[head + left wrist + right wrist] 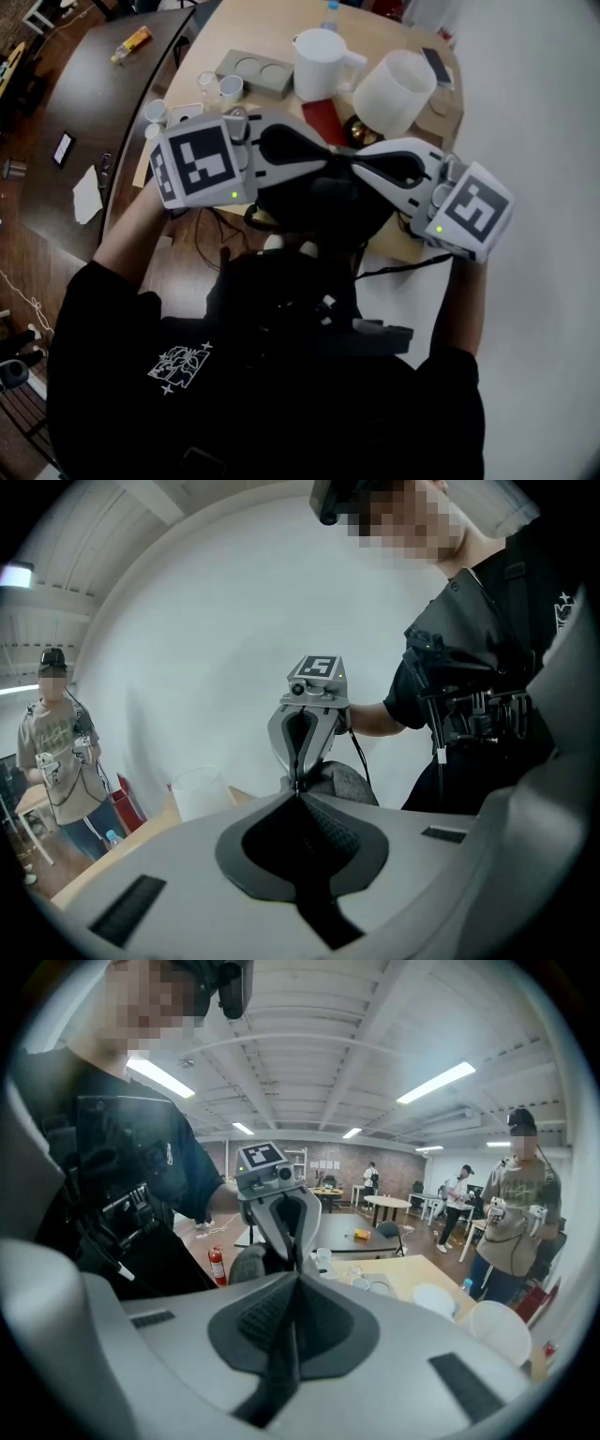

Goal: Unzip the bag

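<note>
Left gripper: the left gripper [336,157] comes in from the left. In its own view its fingers [267,841] are pressed together along their whole length, with no gap.
Right gripper: the right gripper [362,161] comes in from the right, its fingers [330,1321] also closed flat on each other.
Tip relation: the two sets of tips meet nose to nose, touching or very nearly so. Both tools lie along one left-to-right line.
Bag: the dark bag [314,211] sits at the near edge of the tabletop [272,37], right under the meeting point and bulging toward the person.
Direction from the fingers: the bag lies below both tips and a little nearer. Neither gripper is closer to it than the other.
Zip: no slider, pull or zip line can be made out in any view, so its long axis cannot be read. Whether something thin is pinched at the tips cannot be told.
Judgement: one gripper would likely steady the fabric while the other draws the pull away along the zip.
</note>
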A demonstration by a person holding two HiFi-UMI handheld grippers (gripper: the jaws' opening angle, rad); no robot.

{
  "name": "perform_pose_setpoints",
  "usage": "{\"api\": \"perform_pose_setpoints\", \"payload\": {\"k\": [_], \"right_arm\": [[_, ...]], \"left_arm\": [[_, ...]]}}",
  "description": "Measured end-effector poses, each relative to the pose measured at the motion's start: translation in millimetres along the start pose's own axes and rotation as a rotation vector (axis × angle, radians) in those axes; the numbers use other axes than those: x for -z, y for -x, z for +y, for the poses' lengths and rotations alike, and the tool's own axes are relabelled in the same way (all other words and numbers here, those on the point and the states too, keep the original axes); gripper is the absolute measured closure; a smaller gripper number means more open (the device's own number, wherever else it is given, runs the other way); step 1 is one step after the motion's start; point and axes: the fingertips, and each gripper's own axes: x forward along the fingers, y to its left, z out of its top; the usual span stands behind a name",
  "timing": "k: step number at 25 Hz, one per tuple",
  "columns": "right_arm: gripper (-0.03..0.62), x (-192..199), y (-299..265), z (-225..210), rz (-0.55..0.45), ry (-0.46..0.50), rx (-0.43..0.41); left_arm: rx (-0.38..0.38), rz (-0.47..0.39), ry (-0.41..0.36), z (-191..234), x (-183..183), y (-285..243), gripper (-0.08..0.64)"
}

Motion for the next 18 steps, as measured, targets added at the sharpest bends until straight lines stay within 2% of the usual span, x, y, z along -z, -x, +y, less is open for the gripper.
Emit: {"api": "perform_pose_setpoints", "payload": {"k": [7, 18], "right_arm": [[0.572, 0.6, 5.7, 2.0, -0.022, -0.014, -0.002], [0.572, 17.9, 24.6, -4.6, -0.056, -0.053, 0.059]], "left_arm": [[-0.028, -0.038, 0.017, 0.5, 0.4, 10.8, 0.551], [-0.115, -0.107, 0.115, 4.2, 16.6, 45.7, 0.554]]}}
